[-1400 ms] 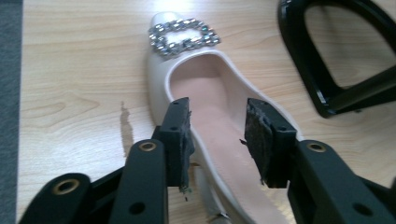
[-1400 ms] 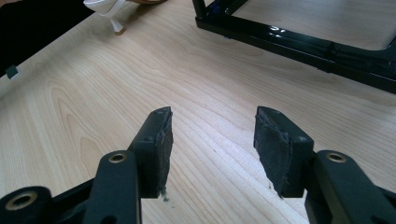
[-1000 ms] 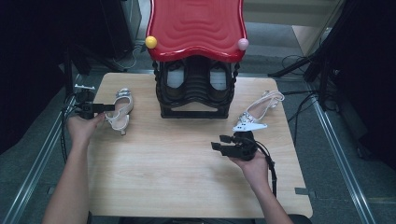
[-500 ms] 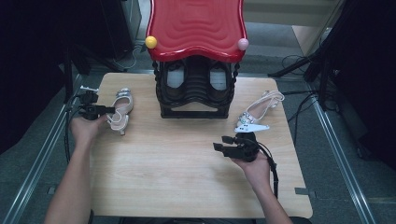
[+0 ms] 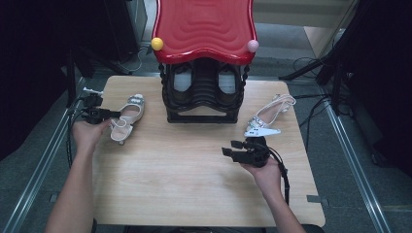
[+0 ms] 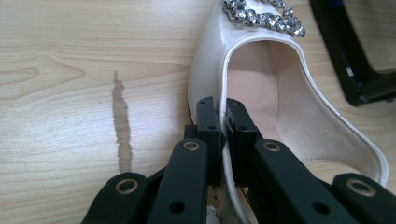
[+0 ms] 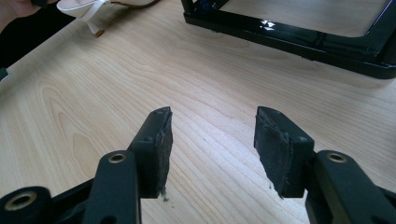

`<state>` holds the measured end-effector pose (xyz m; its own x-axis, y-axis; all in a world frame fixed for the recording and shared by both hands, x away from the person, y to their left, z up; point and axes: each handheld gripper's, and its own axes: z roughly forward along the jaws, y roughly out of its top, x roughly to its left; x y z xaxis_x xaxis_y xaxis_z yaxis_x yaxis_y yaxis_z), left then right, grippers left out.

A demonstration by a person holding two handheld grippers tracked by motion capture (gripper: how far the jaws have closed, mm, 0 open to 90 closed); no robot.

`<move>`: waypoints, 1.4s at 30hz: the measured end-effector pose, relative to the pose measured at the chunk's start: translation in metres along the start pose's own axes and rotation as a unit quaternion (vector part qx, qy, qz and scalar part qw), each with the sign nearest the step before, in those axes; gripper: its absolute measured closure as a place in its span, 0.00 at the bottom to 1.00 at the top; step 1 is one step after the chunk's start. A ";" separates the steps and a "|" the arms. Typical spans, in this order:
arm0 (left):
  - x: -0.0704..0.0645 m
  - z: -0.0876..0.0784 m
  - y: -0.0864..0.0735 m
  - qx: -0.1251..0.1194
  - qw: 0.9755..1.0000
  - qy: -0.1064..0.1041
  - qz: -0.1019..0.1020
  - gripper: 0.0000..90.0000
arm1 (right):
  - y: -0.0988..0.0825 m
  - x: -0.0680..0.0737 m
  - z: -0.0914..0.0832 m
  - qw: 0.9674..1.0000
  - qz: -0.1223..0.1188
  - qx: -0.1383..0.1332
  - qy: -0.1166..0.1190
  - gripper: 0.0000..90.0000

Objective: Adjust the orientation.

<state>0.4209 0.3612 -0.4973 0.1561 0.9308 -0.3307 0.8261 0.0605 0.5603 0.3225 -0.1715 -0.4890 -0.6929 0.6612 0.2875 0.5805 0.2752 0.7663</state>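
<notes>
- Left gripper has just been closing and now clamps the cream shoe's side wall.
- Right gripper hangs apart over the bare tabletop.

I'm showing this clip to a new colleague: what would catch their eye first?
Most likely the big red wavy-topped rack at the table's far edge, dark shoes stored beneath it. Next, the left gripper, jaws just closed on the side wall of a cream shoe with a jewelled buckle at the table's left. A second pale sandal lies right of the rack.
</notes>
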 end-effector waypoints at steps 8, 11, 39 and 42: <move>-0.012 -0.019 -0.009 -0.001 1.000 -0.024 0.004 0.97 | 0.005 -0.002 0.004 1.000 -0.004 0.000 0.003 0.53; -0.016 -0.025 -0.014 -0.002 1.000 -0.028 0.008 0.97 | 0.008 -0.004 0.006 1.000 -0.007 -0.004 0.006 0.53; -0.074 -0.051 -0.075 0.018 0.996 -0.081 0.043 0.96 | 0.025 -0.007 0.030 1.000 -0.011 0.010 0.022 0.53; -0.082 -0.048 -0.077 0.024 0.994 -0.092 0.052 0.96 | 0.025 -0.007 0.029 1.000 -0.010 0.010 0.022 0.53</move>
<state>0.3184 0.2978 -0.4763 0.3352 0.8492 -0.4081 0.8245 -0.0547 0.5632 0.3548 -0.1488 -0.4886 -0.7219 0.6249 0.2973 0.5745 0.3018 0.7608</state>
